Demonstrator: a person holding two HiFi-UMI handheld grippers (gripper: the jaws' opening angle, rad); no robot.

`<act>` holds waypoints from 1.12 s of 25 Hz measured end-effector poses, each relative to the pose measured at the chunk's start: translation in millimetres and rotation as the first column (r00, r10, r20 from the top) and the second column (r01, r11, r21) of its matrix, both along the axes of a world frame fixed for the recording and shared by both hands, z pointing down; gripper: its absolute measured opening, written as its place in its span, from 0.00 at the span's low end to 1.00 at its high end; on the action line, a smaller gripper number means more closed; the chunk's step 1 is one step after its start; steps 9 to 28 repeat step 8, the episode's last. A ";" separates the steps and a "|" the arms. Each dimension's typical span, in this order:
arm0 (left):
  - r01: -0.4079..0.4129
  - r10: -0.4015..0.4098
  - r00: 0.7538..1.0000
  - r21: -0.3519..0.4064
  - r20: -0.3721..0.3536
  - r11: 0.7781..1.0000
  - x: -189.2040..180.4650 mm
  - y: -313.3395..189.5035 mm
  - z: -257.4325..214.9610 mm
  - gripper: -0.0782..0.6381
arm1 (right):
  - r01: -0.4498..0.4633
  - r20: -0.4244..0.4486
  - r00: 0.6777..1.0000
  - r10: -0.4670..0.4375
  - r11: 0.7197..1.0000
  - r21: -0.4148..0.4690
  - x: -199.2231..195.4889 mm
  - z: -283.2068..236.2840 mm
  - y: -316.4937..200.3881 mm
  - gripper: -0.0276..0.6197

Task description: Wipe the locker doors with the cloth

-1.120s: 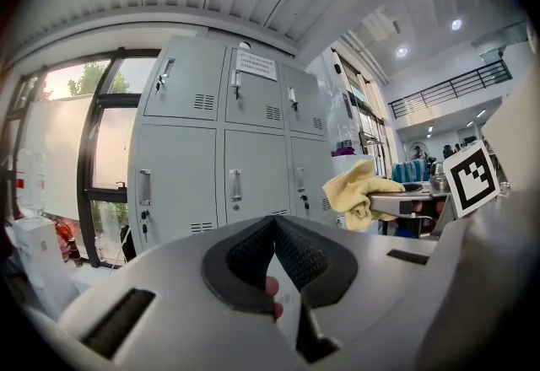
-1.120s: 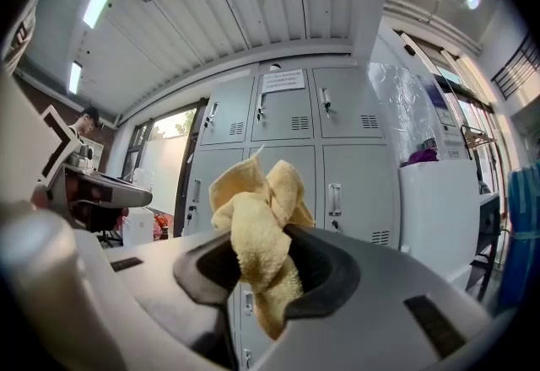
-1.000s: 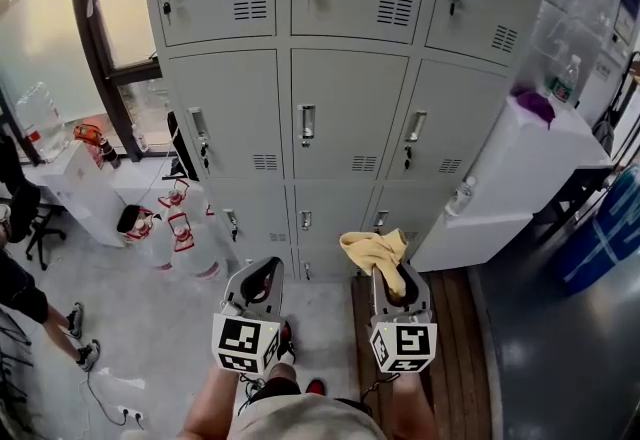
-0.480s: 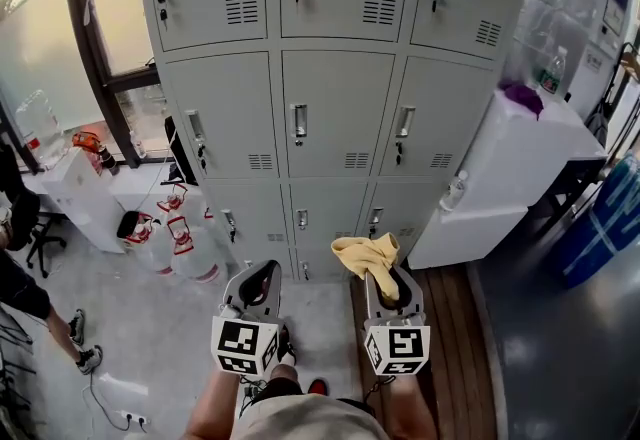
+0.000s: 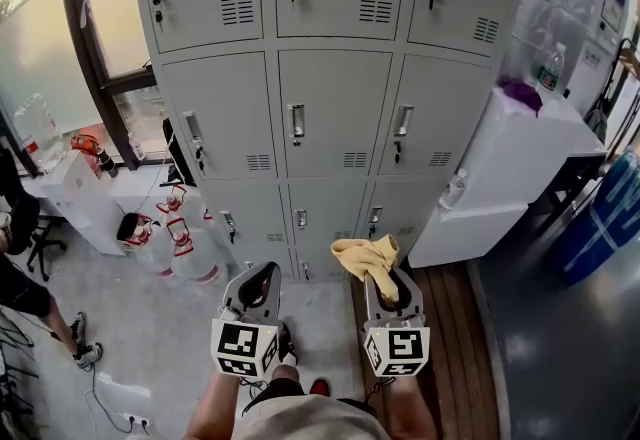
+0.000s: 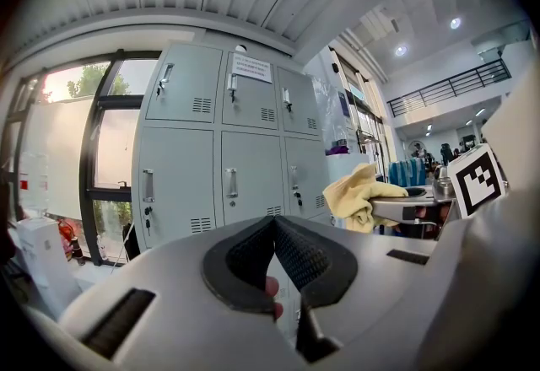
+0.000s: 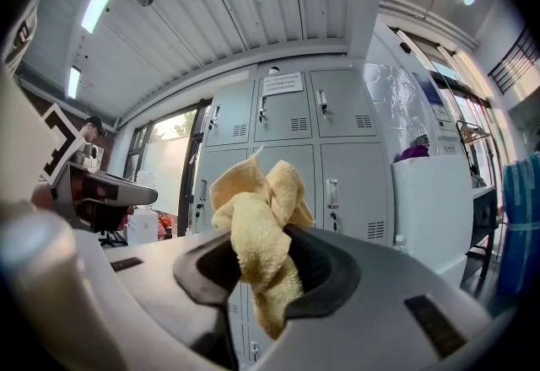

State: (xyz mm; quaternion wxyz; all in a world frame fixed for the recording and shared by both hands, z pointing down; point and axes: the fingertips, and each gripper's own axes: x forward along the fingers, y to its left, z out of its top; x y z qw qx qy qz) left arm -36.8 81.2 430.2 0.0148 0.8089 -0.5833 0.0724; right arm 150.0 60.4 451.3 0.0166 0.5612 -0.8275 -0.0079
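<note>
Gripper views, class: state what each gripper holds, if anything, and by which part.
The right gripper is shut on the crumpled yellow terry cloth, pinched across its bunched middle, a short tail hanging below. The left gripper is shut, holding nothing.

Workplace locker area, office-type building.
Grey lockers [image 5: 340,118] ahead of left claw [image 5: 262,275]; water jugs [image 5: 187,240] to its left; white counter [image 5: 520,163] right of right claw [image 5: 386,278]; upper-floor railing [image 6: 460,83] beyond.
</note>
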 end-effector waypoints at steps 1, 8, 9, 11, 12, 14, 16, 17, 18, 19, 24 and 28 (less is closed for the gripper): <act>0.001 -0.001 1.000 0.000 0.000 1.000 0.2 0.1 0.3 0.14 | 0.001 0.000 1.000 -0.001 1.000 0.001 -0.1 0.0 -0.1 0.24; -0.001 0.001 1.000 0.001 -0.002 1.000 0.4 -0.3 0.4 0.14 | 0.003 0.001 1.000 -0.003 1.000 -0.004 -1.0 1.8 0.0 0.24; -0.001 0.001 1.000 0.001 -0.002 1.000 0.4 -0.3 0.4 0.14 | 0.003 0.001 1.000 -0.003 1.000 -0.004 -1.0 1.8 0.0 0.24; -0.001 0.001 1.000 0.001 -0.002 1.000 0.4 -0.3 0.4 0.14 | 0.003 0.001 1.000 -0.003 1.000 -0.004 -1.0 1.8 0.0 0.24; -0.001 0.001 1.000 0.001 -0.002 1.000 0.4 -0.3 0.4 0.14 | 0.003 0.001 1.000 -0.003 1.000 -0.004 -1.0 1.8 0.0 0.24; -0.001 0.001 1.000 0.001 -0.002 1.000 0.4 -0.3 0.4 0.14 | 0.003 0.001 1.000 -0.003 1.000 -0.004 -1.0 1.8 0.0 0.24; -0.001 0.001 1.000 0.001 -0.002 1.000 0.4 -0.3 0.4 0.14 | 0.003 0.001 1.000 -0.003 1.000 -0.004 -1.0 1.8 0.0 0.24; -0.001 0.001 1.000 0.001 -0.002 1.000 0.4 -0.3 0.4 0.14 | 0.003 0.001 1.000 -0.003 1.000 -0.004 -1.0 1.8 0.0 0.24; -0.001 0.001 1.000 0.001 -0.002 1.000 0.4 -0.3 0.4 0.14 | 0.003 0.001 1.000 -0.003 1.000 -0.004 -1.0 1.8 0.0 0.24; -0.001 0.001 1.000 0.001 -0.002 1.000 0.4 -0.3 0.4 0.14 | 0.003 0.001 1.000 -0.003 1.000 -0.004 -1.0 1.8 0.0 0.24; -0.001 0.001 1.000 0.001 -0.002 1.000 0.4 -0.3 0.4 0.14 | 0.003 0.001 1.000 -0.003 1.000 -0.004 -1.0 1.8 0.0 0.24; -0.001 0.001 1.000 0.001 -0.002 1.000 0.4 -0.3 0.4 0.14 | 0.003 0.001 1.000 -0.003 1.000 -0.004 -1.0 1.8 0.0 0.24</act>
